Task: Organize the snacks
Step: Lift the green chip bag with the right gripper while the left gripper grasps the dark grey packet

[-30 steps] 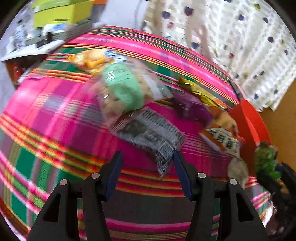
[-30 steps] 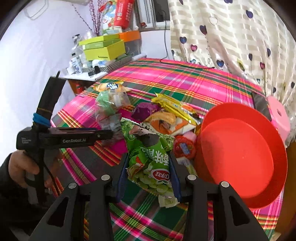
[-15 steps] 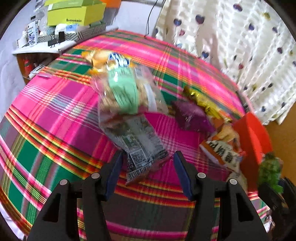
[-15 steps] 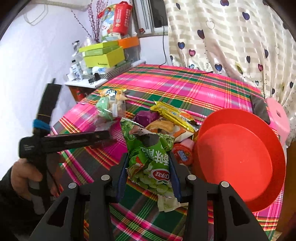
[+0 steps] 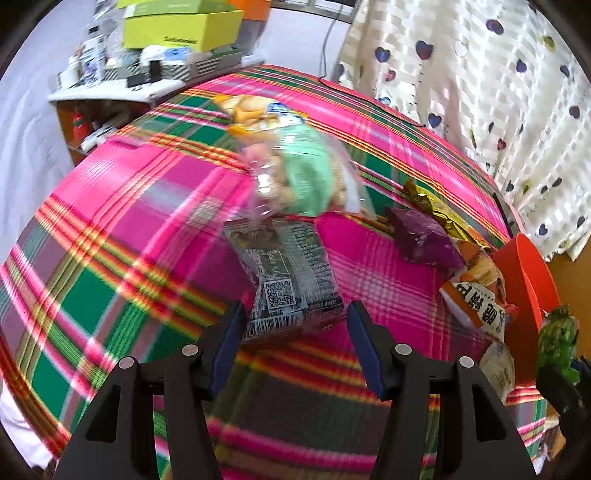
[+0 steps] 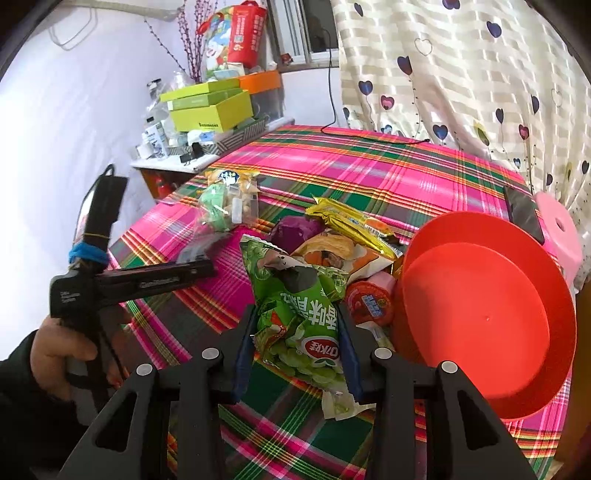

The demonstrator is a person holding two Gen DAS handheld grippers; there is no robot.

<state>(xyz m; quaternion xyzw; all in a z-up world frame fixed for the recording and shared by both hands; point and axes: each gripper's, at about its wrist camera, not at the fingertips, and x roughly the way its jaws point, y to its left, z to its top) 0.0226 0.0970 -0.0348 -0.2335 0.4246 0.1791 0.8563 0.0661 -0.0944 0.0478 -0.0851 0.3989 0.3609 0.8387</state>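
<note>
Plaid cloth point(image 5: 122, 221) in pink, green and orange fills my left wrist view, blurred at the edges. My left gripper point(image 5: 293, 343) stands open over it, and the near end of a dark printed packet point(image 5: 288, 277) with a square code and a barcode lies between my blue pads, touching neither as far as I can tell. Overlapping the packet's far end is a clear bag with a mint-green label point(image 5: 306, 177), and beyond that a yellow-orange snack bag point(image 5: 251, 110). To the right lie a purple pouch point(image 5: 421, 236), a gold wrapper point(image 5: 436, 210) and an orange-and-white bag point(image 5: 476, 295), crowded against the rim of a red bowl point(image 5: 528, 280). A heart-print curtain point(image 5: 480, 81) hangs behind, and green boxes point(image 5: 181, 26) sit on a side shelf. From my right wrist view, my right gripper point(image 6: 297, 350) is clamped on a green pea snack bag point(image 6: 299, 310), both pads pressing its crumpled sides. Just beyond it sit a small red round packet point(image 6: 369, 302), the orange-and-white bag point(image 6: 340, 251), the purple pouch point(image 6: 295, 230) and the gold wrapper point(image 6: 351, 221), all close beside the bowl point(image 6: 480, 325), which stands tilted on the cloth at my right. A pink stool point(image 6: 561, 229) and a dark phone point(image 6: 524, 214) lie past the bowl. At the left, my left hand point(image 6: 62, 354) grips the other tool's black handle, its fingers reaching toward the clear bag point(image 6: 221, 206).
</note>
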